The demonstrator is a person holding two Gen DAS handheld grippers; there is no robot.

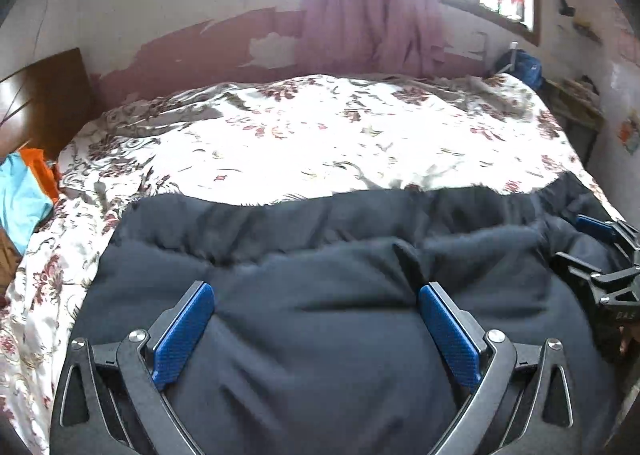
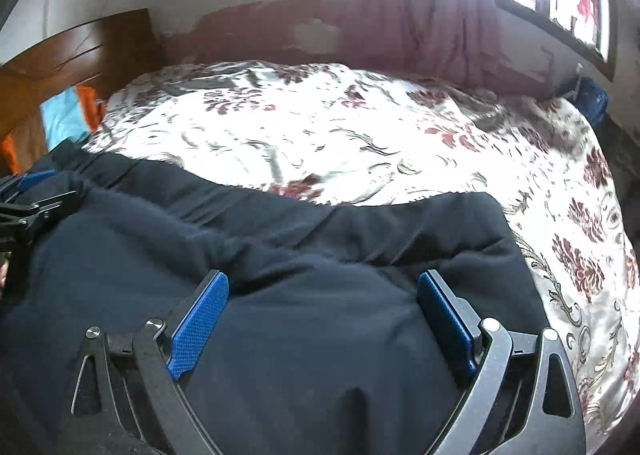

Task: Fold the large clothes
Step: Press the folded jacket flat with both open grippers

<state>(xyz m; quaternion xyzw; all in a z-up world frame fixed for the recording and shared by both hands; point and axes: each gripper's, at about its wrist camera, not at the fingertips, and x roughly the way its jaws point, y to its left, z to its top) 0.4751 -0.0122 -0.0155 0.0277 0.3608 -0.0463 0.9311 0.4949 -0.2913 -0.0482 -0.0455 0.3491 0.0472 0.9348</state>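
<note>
The left gripper (image 1: 316, 305) has its jaws spread wide, blue pads (image 1: 186, 335) clear of the cloth on both sides, and nothing is pinched between them; the right gripper (image 2: 322, 299) stands the same way, splayed nearly as far as it goes and holding nothing. Directly under and between both sets of fingers lies the dark garment (image 1: 320, 355), a thick, puffy navy piece spread across the near side of the bed, with soft ridges and a deep crease running just ahead of the fingertips. Beyond those ridges its far edge (image 1: 360, 195) runs in a band from side to side, and past that is the floral bedspread (image 1: 300, 135), bright under the window light. In the left view the other gripper shows at the right margin over the same cloth, so the two work side by side and fairly near each other. The step in hand looks like reaching for a grip before a fold. To do it well, I would bring each claw down onto a raised ridge rather than flat fabric, close on the top layer only, and take both grips level with each other so the fold line comes out straight. Padded cloth tends to slip and bunch, so a deep bite seems safer than a fingertip nip. Off to the left beyond the garment, turquoise and orange cloth (image 1: 24, 191) lies by the wooden headboard (image 1: 44, 95), well apart from the work.
</note>
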